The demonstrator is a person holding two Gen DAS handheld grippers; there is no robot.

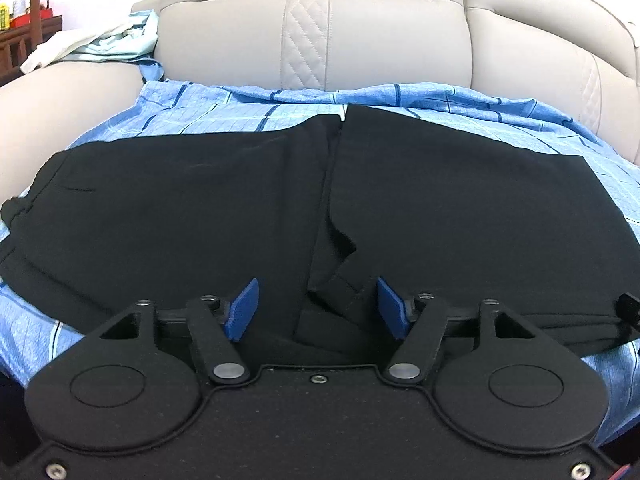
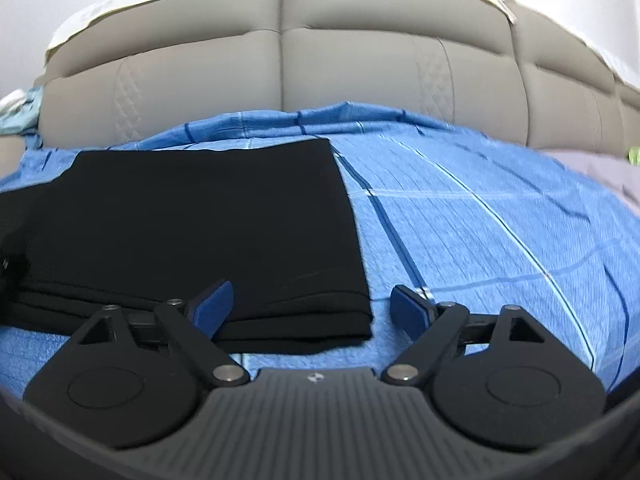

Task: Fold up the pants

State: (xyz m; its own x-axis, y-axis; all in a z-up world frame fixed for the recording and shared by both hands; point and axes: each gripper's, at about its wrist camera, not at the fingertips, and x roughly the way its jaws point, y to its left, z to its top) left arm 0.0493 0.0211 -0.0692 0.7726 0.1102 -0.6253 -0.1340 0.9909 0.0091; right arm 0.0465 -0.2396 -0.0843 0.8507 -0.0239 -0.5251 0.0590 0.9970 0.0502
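Black pants [image 1: 200, 216] lie spread on a blue checked sheet [image 1: 240, 112] over a sofa seat. A raised seam fold [image 1: 332, 264] runs down their middle. My left gripper [image 1: 318, 308] hovers low at the near edge, open, with that fold between its blue pads [image 1: 242, 308] and neither pad pressing on it. In the right wrist view the pants [image 2: 200, 220] show a layered near edge ending in a square corner [image 2: 360, 320]. My right gripper [image 2: 312, 310] stands wide open astride that corner, its left finger [image 2: 212, 306] over the cloth and the other over the sheet.
The beige sofa backrest [image 1: 320, 40] rises right behind the sheet, with an armrest [image 1: 68, 92] at the left. Pale green and white clothes [image 1: 112, 44] are heaped on that armrest. Bare blue sheet [image 2: 500, 220] stretches to the right of the pants.
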